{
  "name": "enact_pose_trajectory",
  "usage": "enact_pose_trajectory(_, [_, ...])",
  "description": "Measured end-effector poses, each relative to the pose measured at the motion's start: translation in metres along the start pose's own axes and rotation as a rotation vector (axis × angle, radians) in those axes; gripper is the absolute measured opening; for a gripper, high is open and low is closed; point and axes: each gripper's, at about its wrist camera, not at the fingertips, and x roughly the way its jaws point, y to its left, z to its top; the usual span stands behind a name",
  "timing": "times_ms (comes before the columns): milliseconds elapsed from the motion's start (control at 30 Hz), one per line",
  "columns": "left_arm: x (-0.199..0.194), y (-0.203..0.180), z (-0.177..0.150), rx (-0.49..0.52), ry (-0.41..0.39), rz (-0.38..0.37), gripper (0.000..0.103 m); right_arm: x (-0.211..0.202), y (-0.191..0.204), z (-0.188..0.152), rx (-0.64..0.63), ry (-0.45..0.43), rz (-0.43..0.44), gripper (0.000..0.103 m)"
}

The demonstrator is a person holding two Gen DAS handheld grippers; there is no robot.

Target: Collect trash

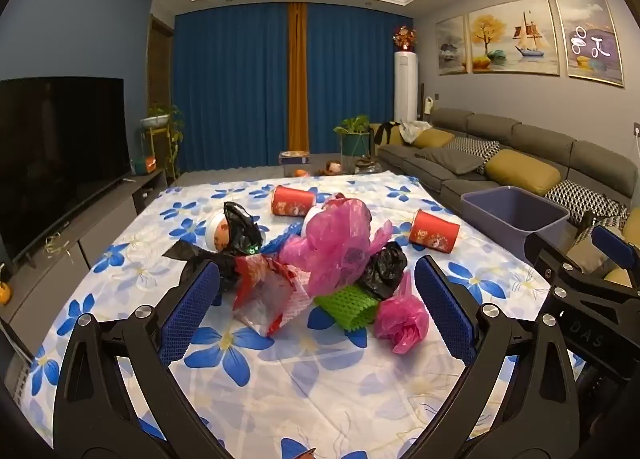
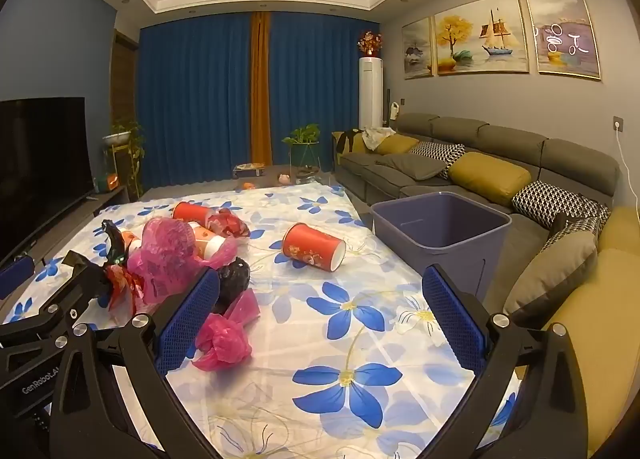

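1. Tablecloth [image 1: 320, 387]: blue-flowered, beside grey sofa [image 2: 460, 147].
2. Trash pile [image 1: 320, 259]: bags, red cups, mid-table; bin [image 2: 440, 227] at right edge.
3. Left gripper [image 1: 316, 307], right gripper [image 2: 320, 311]: both released, empty.
4. Green mesh [image 1: 348, 305]: left view only.

pink bag [image 1: 336, 243]: glossy crinkled plastic | tablecloth [image 2: 360, 339]: smooth cloth

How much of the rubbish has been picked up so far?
Nothing looks done yet: the purple bin shows no rubbish inside, as far as can be seen. Nothing is in hand either; the left gripper and right gripper are both open and hold nothing. All is left: the pink bags, black bags, green netting and red cups lie on the flowered cloth.
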Motion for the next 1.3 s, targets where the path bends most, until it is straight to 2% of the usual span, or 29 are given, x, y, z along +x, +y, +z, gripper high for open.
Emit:
enact_pose_trajectory(300, [-0.001, -0.009, -0.001, 0.017, 0.000, -0.003, 0.097, 0.000, -0.001, 0.000, 0.000, 0.002, 0.002, 0.098])
enact_pose_trajectory(367, [0.000, 0.001, -0.002, -0.009, 0.008, -0.007, 0.097, 0.000, -0.001, 0.000, 0.000, 0.002, 0.001, 0.098])
enact_pose_trajectory(1300, [0.004, 0.002, -0.007, -0.023, 0.015, -0.009, 0.097, 0.000, -0.008, -0.002, 0.007, -0.002, -0.001, 0.098])
